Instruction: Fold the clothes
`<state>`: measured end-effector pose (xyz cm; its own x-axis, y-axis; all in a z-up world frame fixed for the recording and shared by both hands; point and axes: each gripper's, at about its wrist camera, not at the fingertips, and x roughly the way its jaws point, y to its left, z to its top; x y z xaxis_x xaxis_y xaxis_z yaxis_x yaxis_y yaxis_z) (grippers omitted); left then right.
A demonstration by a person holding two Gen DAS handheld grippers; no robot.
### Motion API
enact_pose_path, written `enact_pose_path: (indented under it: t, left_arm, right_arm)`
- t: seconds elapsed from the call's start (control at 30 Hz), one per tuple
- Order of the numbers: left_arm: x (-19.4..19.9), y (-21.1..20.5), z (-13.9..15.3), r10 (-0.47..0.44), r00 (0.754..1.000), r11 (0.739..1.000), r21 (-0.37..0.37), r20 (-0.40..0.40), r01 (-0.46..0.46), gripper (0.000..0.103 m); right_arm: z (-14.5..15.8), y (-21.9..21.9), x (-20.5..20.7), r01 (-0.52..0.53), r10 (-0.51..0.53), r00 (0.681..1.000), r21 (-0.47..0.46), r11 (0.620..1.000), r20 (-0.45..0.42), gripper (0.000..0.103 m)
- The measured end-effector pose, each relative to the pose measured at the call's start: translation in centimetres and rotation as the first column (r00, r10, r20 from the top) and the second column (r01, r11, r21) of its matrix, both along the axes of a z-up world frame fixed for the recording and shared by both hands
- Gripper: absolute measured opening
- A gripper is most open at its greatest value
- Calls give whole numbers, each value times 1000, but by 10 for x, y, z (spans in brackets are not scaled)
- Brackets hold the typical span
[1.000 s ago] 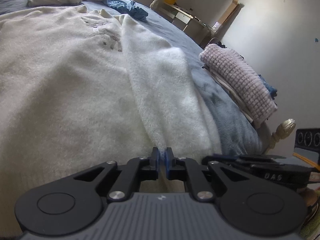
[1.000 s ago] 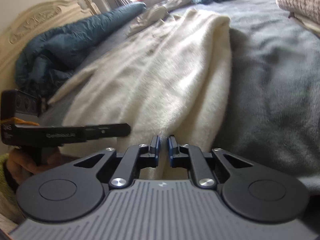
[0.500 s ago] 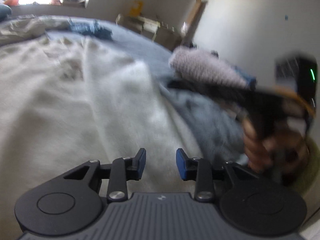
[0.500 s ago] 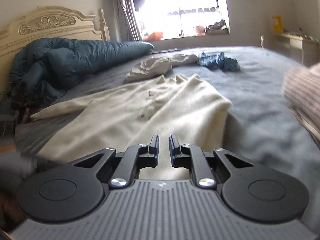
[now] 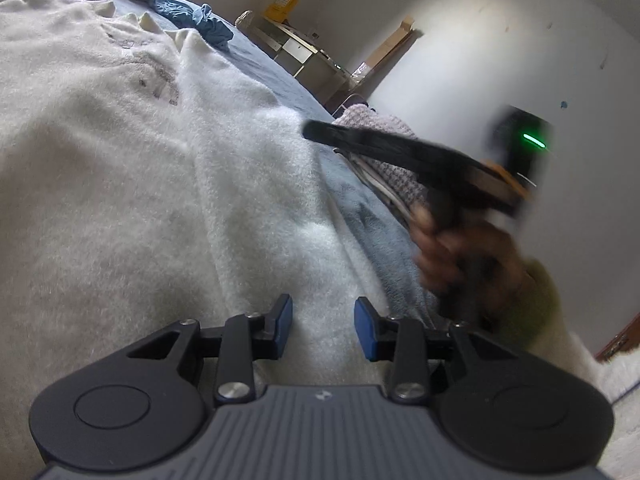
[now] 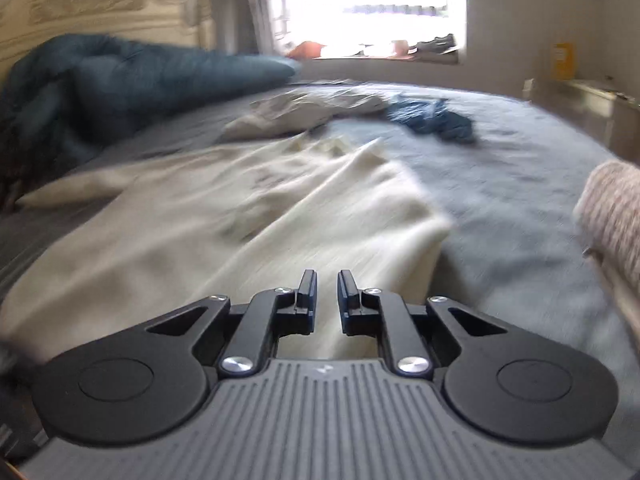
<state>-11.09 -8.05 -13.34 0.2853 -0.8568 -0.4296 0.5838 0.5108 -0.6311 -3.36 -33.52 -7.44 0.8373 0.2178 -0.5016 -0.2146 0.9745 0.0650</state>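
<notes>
Spreading across the grey-blue bedcover point(image 6: 520, 168), a cream fleece sweater point(image 5: 120, 168) is laid flat, its nearer sleeve folded in along the body so that a thick white edge point(image 5: 256, 168) runs toward the lower middle of the left wrist view. The garment fills most of that view and the middle of the right wrist view.

Just above the sweater's near hem, the left gripper point(image 5: 323, 328) is held with its blue pads parted; its jaws are opening, and only cloth lying beneath is seen in the gap, nothing being pinched. The right gripper point(image 6: 323, 300) is seen over the sweater's folded edge with its fingers brought nearly together, a narrow slit being left and no fabric caught in it. The same tool is shown blurred at the right of the left wrist view, gripped by a hand point(image 5: 460, 248).

Beyond the sweater, a crumpled pale garment point(image 6: 304, 112) and a blue garment point(image 6: 436, 118) are left unfolded. A folded knit stack point(image 5: 384, 160) is set at the bed's edge. A dark teal duvet point(image 6: 120, 80) is heaped against the carved headboard point(image 6: 80, 12).
</notes>
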Motion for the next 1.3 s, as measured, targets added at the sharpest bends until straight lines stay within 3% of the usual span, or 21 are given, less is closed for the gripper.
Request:
enact_pose_path:
  t: [0.1,0.17,0.27,0.4,0.43,0.53,0.57,0.73,0.83,0.93,1.0,1.13,1.3]
  left_arm:
    - [-2,0,-1,-1,1000,1000,0,28,1,36]
    - [-4,1,-1,-8,999,1000,-5,49,8,36]
    - [-5,5,-5,-28,997,999,-32,74,30,36]
    - [-2,7,-8,-41,997,998,-53,68,45,36]
    - [-2,8,-8,-41,997,997,-55,66,44,36]
    - [-4,9,-12,-31,996,997,-72,78,37,36]
    - [-4,10,-13,-29,996,996,-79,83,35,36]
    - [-4,16,-18,-45,995,992,-116,93,56,36]
    - [-4,17,-19,-47,994,990,-126,96,59,36]
    - [-9,17,-19,-37,993,991,-121,117,51,36]
    - [-12,17,-19,-39,990,992,-114,138,55,36]
    - [-11,19,-21,-48,988,989,-130,147,67,36]
    - [-10,20,-21,-42,992,988,-142,122,60,36]
  right_arm:
    - [-32,-24,48,72,-66,990,45,996,-126,6]
    - [-33,-38,52,88,-64,986,156,984,-154,6]
    - [0,-36,45,96,-78,990,156,983,-118,10]
    - [26,-25,77,65,-60,997,109,992,-48,10]
    - [21,-24,94,71,-66,996,86,994,-55,10]
    - [-26,-30,148,124,-120,973,6,992,-199,8]
    - [-35,-35,151,133,-122,972,41,990,-202,7]
    - [6,-12,142,89,-91,988,-26,996,-126,9]
    - [20,10,170,17,-21,996,-43,999,-91,10]
    - [8,25,223,-4,0,991,-23,1000,-133,10]
    - [-11,30,257,17,-27,986,-57,998,-166,9]
    - [-29,21,283,22,-27,983,-28,999,-179,5]
    - [-23,13,289,46,-40,980,29,998,-194,5]
